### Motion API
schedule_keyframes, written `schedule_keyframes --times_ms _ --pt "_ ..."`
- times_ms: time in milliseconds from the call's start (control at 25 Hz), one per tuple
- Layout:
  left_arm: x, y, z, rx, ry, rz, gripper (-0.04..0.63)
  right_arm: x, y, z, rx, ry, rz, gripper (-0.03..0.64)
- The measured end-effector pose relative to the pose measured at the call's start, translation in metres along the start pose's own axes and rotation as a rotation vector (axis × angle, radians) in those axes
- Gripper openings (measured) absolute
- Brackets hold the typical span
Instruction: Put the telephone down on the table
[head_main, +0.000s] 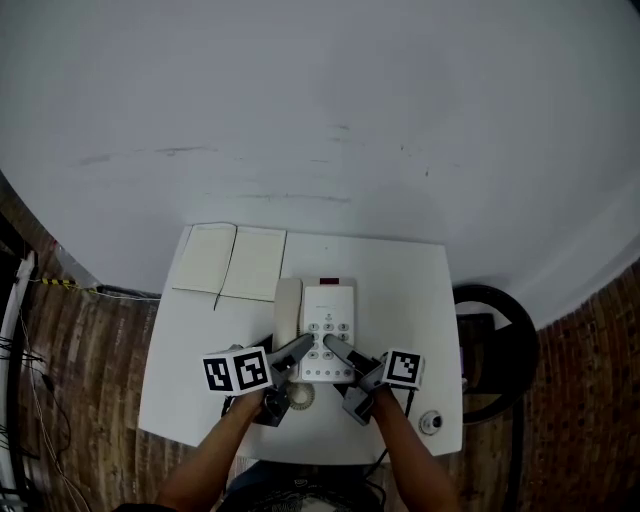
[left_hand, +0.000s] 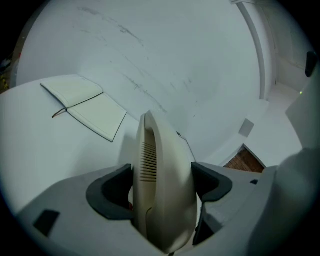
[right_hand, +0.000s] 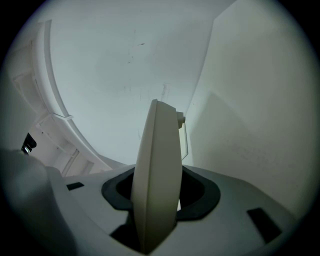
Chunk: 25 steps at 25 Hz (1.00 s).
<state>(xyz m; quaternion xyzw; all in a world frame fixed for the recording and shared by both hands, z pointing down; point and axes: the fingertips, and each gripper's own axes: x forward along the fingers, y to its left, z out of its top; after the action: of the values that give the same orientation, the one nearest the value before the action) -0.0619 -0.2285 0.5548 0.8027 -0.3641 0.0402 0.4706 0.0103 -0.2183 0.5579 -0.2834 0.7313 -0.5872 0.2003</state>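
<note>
Tabletop (head_main: 190, 370), white and the largest thing before us, bears the whole job, and we judge that job close to its end but not finished. Next in size, an open notebook (head_main: 228, 262) lies flat at the far left corner, well apart from our work. The telephone (head_main: 322, 325), a pale desk set with its handset (head_main: 288, 312) along its left side and the keypad on its right, sits over the middle of the tabletop, nearer the near edge than the far one. From above it looks low over the surface, yet we cannot tell whether its base touches or hangs just clear. We hold it by its near end with both tools. The left gripper (head_main: 293, 352) is clamped on the near left part of the telephone, both dark pads pressing the plastic, and the right gripper (head_main: 340, 352) is clenched on the thin near right edge in the same way. What is left, as we judge it, is to settle the base flat, then let go with both tools and draw back. A small round object (head_main: 431, 422) rests by the near right corner; we cannot say what it is. Of containers we see none, so there are no contents to report.
</note>
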Motion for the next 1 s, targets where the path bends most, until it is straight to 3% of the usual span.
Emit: schedule_keyframes --times_ms 400,680,1000 --pt "0.034 0.028 -0.006 -0.003 0.076 0.017 0.382 0.005 -0.049 0.008 0.09 -0.037 -0.082 0.184" --pt "0.047 0.038 -0.006 -0.02 0.068 -0.001 0.38 0.011 -0.053 0.015 0.037 -0.023 -0.11 0.186" --pt "0.057 0.042 -0.01 -0.015 0.075 -0.036 0.377 0.013 -0.06 0.02 -0.021 0.002 -0.209 0.187"
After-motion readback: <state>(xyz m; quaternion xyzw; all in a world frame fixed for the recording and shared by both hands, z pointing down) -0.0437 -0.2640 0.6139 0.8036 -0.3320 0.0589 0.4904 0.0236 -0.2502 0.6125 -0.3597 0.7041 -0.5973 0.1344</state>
